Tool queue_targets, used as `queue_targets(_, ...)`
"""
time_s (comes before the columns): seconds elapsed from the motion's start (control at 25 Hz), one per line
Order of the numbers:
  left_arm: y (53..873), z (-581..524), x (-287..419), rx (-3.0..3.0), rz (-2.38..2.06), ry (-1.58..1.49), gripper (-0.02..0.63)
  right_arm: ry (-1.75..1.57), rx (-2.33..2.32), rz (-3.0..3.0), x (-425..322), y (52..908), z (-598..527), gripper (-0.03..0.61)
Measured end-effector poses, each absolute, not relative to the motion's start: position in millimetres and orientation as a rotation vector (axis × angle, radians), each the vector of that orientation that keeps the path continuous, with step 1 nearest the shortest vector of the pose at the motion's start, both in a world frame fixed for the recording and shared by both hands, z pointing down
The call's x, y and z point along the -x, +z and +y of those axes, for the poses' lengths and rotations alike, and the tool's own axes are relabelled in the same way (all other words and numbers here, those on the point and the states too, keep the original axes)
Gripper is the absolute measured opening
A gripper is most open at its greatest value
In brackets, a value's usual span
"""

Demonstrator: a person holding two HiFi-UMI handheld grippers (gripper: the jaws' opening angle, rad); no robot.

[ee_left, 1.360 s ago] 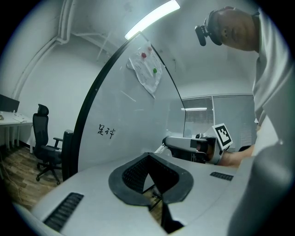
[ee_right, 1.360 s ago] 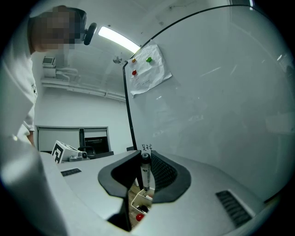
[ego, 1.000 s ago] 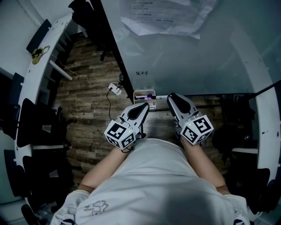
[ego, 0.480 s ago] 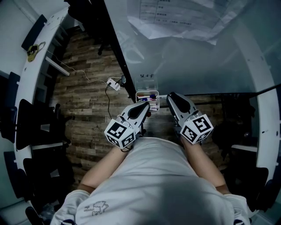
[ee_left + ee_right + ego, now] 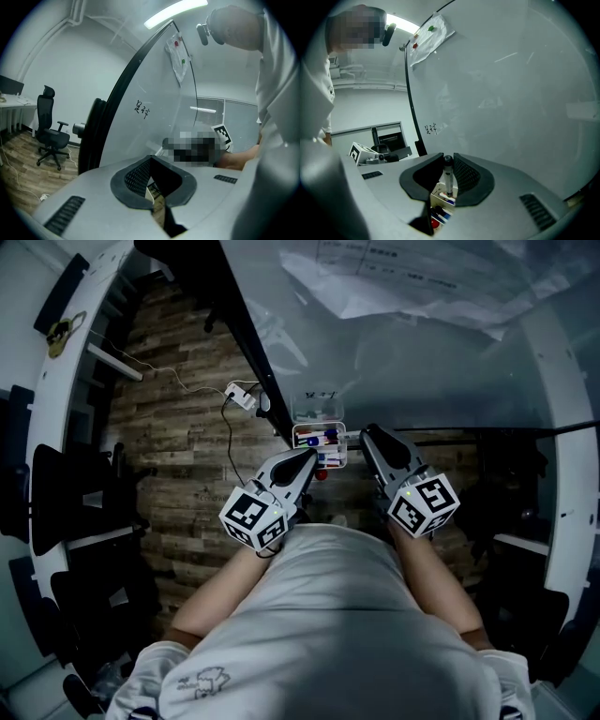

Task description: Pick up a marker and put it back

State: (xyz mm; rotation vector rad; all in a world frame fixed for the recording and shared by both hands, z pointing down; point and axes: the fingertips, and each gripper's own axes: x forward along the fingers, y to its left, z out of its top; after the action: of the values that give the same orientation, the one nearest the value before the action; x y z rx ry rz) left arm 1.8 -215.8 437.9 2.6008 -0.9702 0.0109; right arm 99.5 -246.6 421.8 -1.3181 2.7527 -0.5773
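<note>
Wood-plank floor (image 5: 187, 427) runs beside a glass whiteboard (image 5: 422, 362), with paper sheets (image 5: 412, 277) pinned at twelve o'clock in the head view. A small clear tray (image 5: 296, 441) of pens hangs at the board's lower edge. The right gripper (image 5: 373, 437) sits at three o'clock of the tray, its jaws clamped on a black-capped marker (image 5: 448, 180) that stands upright just above the tray. The left gripper (image 5: 307, 461), at six o'clock of the tray, has its jaws closed tip to tip, holding nothing.
</note>
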Motion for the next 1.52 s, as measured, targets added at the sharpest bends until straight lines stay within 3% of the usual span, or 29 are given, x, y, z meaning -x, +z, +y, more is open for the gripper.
queue_targets(1.52,487.3,-224.1,11.6,-2.482,-0.959,0.058,0.005,-0.772,1.332,2.863,-75.6,495.6,-259.4,0.074)
